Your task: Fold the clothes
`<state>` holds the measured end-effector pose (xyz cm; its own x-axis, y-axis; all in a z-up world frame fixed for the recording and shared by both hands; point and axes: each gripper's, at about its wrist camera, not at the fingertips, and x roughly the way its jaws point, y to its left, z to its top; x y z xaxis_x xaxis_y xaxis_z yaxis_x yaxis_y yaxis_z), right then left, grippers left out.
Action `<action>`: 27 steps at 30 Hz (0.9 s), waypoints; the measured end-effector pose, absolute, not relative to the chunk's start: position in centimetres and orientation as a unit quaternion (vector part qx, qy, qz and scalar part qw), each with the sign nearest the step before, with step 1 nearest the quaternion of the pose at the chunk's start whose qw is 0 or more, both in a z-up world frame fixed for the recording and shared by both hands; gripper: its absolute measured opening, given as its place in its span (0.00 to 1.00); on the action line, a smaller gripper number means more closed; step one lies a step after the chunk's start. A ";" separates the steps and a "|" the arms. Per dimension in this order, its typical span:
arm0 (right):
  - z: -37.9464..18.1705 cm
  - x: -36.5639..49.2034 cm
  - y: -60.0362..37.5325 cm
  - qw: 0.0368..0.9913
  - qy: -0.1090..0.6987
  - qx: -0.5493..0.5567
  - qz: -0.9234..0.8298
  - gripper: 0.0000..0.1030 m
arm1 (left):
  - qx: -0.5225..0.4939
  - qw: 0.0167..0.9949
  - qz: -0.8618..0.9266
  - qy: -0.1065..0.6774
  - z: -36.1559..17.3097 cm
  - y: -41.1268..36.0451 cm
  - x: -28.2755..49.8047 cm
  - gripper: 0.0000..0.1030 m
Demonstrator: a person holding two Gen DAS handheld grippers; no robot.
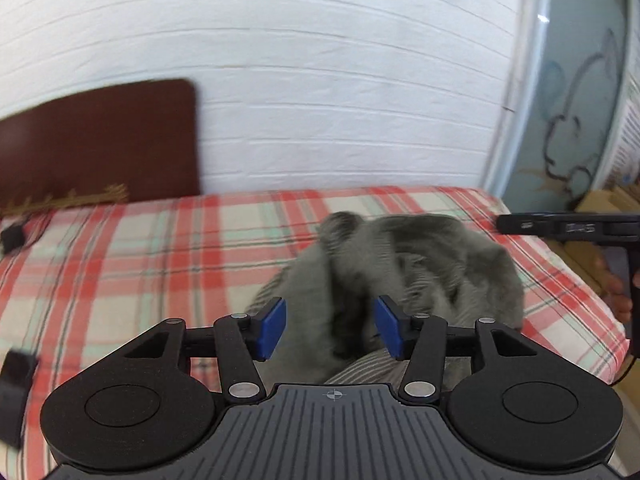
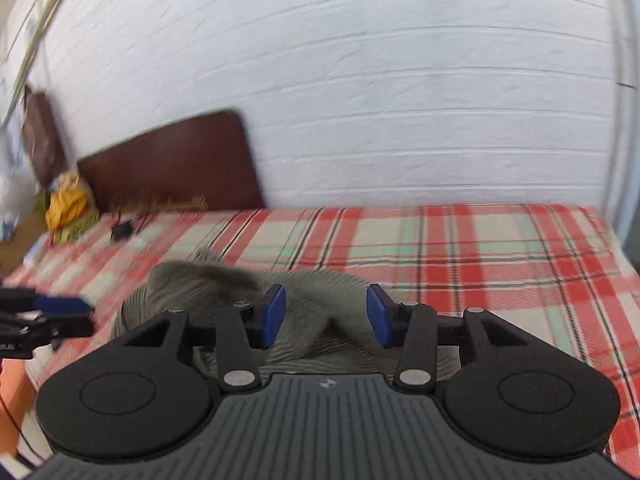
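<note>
On the bed with its red, cream and mint plaid sheet (image 1: 120, 264) we see a grey finely striped garment (image 1: 400, 272) lying in a rumpled heap, blurred in both views, so we cannot make out what kind of clothing it is. It sits near the edge of the mattress closest to us, well away from the white brick wall (image 1: 320, 80) behind the bed.

In the left wrist view our left gripper (image 1: 330, 328) has its blue pads (image 1: 274, 326) standing apart, and the grey cloth shows in the gap beyond them; the pads do not seem to press on it, though the blur leaves that less than sure. Our right gripper (image 2: 326, 314) also stands with its jaws parted, its pads clear of the fabric that lies bunched just ahead and to the left of them. From the right wrist view the left tool comes in at the left edge, just beside the heap, and from the left wrist view the right tool's black body and part of a hand (image 1: 618, 288) show at the right edge.

A dark brown headboard (image 2: 172, 164) leans against the wall at the far left of the bed, with a small black item (image 2: 120, 232) on the sheet near it
</note>
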<state>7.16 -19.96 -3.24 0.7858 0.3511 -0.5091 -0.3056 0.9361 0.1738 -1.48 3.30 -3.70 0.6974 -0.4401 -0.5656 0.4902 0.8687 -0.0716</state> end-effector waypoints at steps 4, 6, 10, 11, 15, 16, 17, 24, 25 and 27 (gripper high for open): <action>-4.5 8.7 -18.1 0.937 0.301 0.015 0.179 0.50 | 0.043 0.911 -0.266 0.313 -5.4 0.3 0.5 0.65; -5.0 9.4 -18.0 0.933 0.314 0.020 0.175 0.56 | 0.025 0.906 -0.268 0.327 -6.1 -0.2 1.8 0.67; -6.1 10.4 -18.0 0.923 0.341 0.037 0.172 0.58 | 0.010 0.904 -0.262 0.337 -7.4 -0.8 3.3 0.67; -6.5 10.6 -18.0 0.919 0.350 0.044 0.176 0.58 | 0.012 0.904 -0.260 0.339 -7.7 -1.0 3.6 0.46; -7.4 11.1 -17.4 0.904 0.377 0.057 0.193 0.22 | -0.023 0.893 -0.264 0.364 -8.1 0.0 4.9 0.07; -7.3 11.3 -17.3 0.900 0.381 0.064 0.200 0.11 | -0.029 0.892 -0.266 0.363 -7.9 0.4 4.9 0.07; -7.0 11.3 -17.4 0.899 0.381 0.074 0.205 0.12 | -0.032 0.893 -0.267 0.360 -7.6 0.8 4.8 0.07; -0.2 11.0 -19.3 0.926 0.293 0.121 0.205 0.09 | -0.054 0.906 -0.252 0.336 -6.0 3.8 4.1 0.51; 0.9 10.9 -19.5 0.930 0.279 0.123 0.204 0.09 | -0.054 0.908 -0.251 0.330 -5.9 4.0 3.8 0.51; 3.1 10.6 -19.6 0.943 0.249 0.114 0.192 0.08 | -0.044 0.915 -0.244 0.319 -5.5 4.2 3.3 0.55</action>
<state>10.62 -19.58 3.08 0.8029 0.4182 -0.4248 -0.3044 0.9004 0.3109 3.29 4.19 -5.54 0.6775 -0.4744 -0.5620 0.4179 0.8771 -0.2367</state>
